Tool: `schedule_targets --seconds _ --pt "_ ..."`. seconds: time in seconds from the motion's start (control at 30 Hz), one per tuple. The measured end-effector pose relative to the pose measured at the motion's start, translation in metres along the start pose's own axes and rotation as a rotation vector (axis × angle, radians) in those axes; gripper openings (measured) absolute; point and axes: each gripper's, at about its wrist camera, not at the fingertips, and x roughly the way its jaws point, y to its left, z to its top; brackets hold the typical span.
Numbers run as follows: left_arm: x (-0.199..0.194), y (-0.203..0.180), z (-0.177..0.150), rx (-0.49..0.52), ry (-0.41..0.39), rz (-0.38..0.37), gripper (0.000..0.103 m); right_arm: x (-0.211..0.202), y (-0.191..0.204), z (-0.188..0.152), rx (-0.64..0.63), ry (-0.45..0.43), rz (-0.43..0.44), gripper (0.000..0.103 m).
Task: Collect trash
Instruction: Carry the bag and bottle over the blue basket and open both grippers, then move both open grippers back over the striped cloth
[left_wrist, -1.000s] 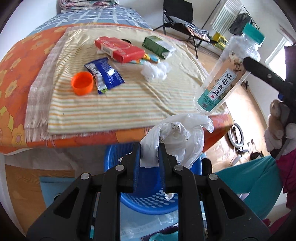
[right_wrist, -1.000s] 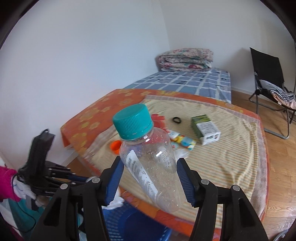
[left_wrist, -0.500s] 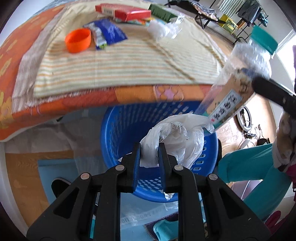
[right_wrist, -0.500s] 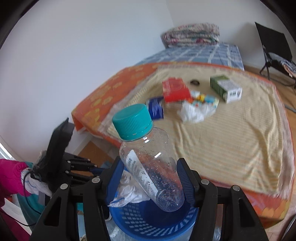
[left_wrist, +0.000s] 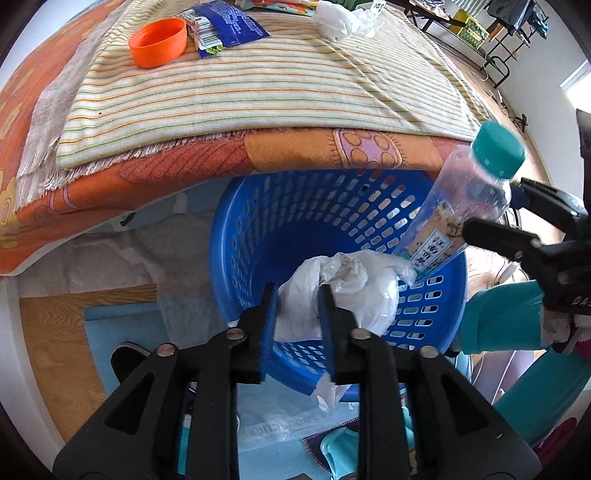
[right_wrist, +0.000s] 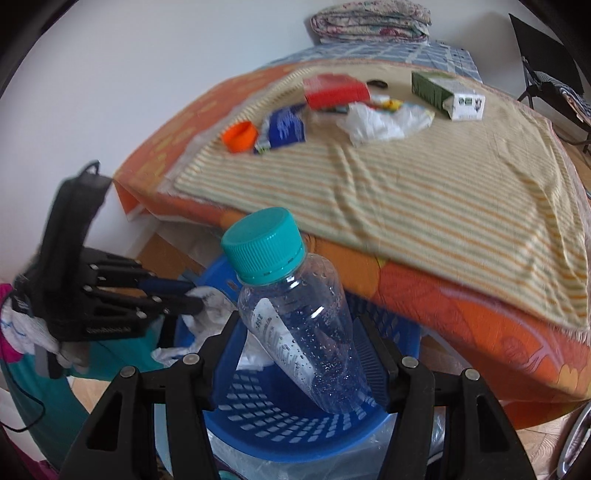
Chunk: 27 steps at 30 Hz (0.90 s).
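A blue plastic basket (left_wrist: 236, 236) stands on the floor against the bed's edge. Above its near rim hangs a crumpled white plastic bag (left_wrist: 354, 291). My left gripper (left_wrist: 298, 295) points steeply down and its jaws are opening, with the bag still caught between the pads. My right gripper (right_wrist: 299, 321) is shut on a clear bottle (right_wrist: 288, 295) with a teal cap, tilted, its base inside the basket (right_wrist: 295, 439). From the left wrist view the bottle (left_wrist: 465, 206) leans over the basket's right rim. In the right wrist view the left gripper (right_wrist: 197, 295) holds the bag (right_wrist: 218, 306) at the basket's left.
On the bed's striped cloth (left_wrist: 258, 85) lie an orange cap (left_wrist: 158, 42), a blue wrapper (left_wrist: 225, 27), crumpled white plastic (left_wrist: 334, 24), a red box (right_wrist: 334, 90) and a green carton (right_wrist: 443, 94). A person's teal trouser leg (left_wrist: 498, 321) is right of the basket.
Both grippers have come down from above the bed to the basket. The bottle's base now dips inside it. The left jaws have parted a little around the bag.
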Motion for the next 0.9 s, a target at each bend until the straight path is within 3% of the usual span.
schedule_targets --seconds 0.03,0.13,0.27,0.57,0.7,0.9 --pt "0.000 0.000 0.001 -0.002 0.000 0.005 0.039 0.002 0.000 -0.002 0.003 0.011 0.002 0.063" --pt "0.000 0.001 0.001 -0.011 -0.015 0.015 0.051 0.006 -0.004 -0.003 0.012 0.027 -0.011 0.064" --pt "-0.001 0.005 0.003 -0.025 -0.017 0.019 0.051 0.005 -0.006 -0.002 0.018 0.028 -0.032 0.084" --pt "-0.002 0.006 0.006 -0.029 -0.013 0.019 0.052 0.003 -0.007 -0.002 0.011 0.030 -0.074 0.085" --pt "-0.006 0.005 0.008 -0.034 -0.031 0.018 0.060 0.002 -0.007 0.001 0.012 0.022 -0.090 0.087" --pt "-0.014 0.006 0.013 -0.043 -0.059 0.016 0.060 -0.004 -0.007 0.008 0.015 -0.003 -0.120 0.088"
